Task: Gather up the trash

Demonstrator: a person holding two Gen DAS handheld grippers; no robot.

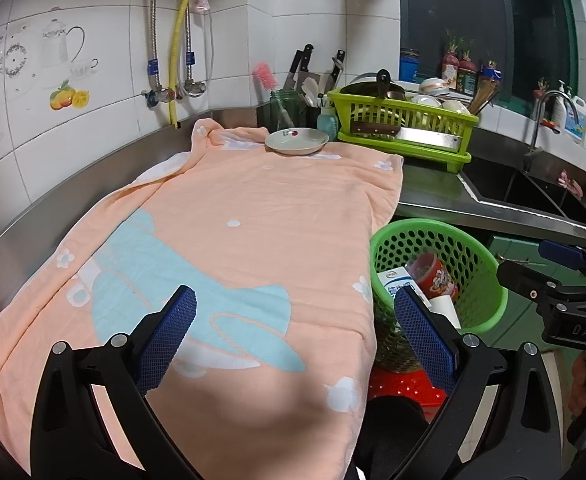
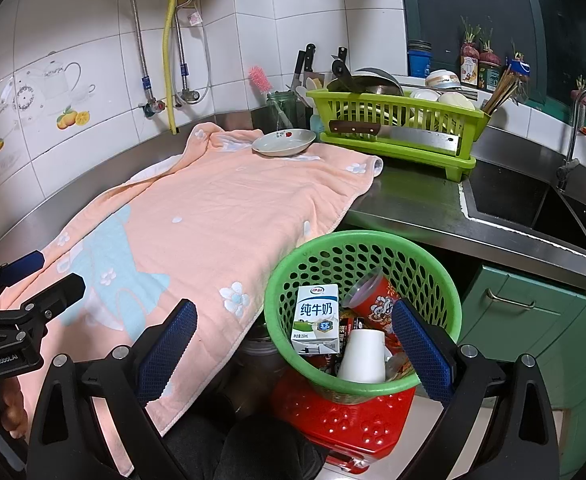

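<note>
A green perforated trash basket (image 2: 289,272) stands on a red stool (image 2: 345,420) beside the counter. It holds a white milk carton (image 2: 317,318), a red cup (image 2: 373,300) and a white paper cup (image 2: 363,354). The basket also shows in the left wrist view (image 1: 481,248). My right gripper (image 2: 293,344) is open and empty, just above the basket's near rim. My left gripper (image 1: 297,332) is open and empty over the peach towel (image 1: 233,232) on the counter. The left gripper also shows in the right wrist view (image 2: 33,280).
A white plate (image 2: 283,142) sits on the towel's far end. A green dish rack (image 2: 397,128) with a cleaver (image 2: 413,134) stands behind it. A steel sink (image 2: 533,204) and faucet (image 2: 577,128) lie to the right, green cabinets (image 2: 533,320) below.
</note>
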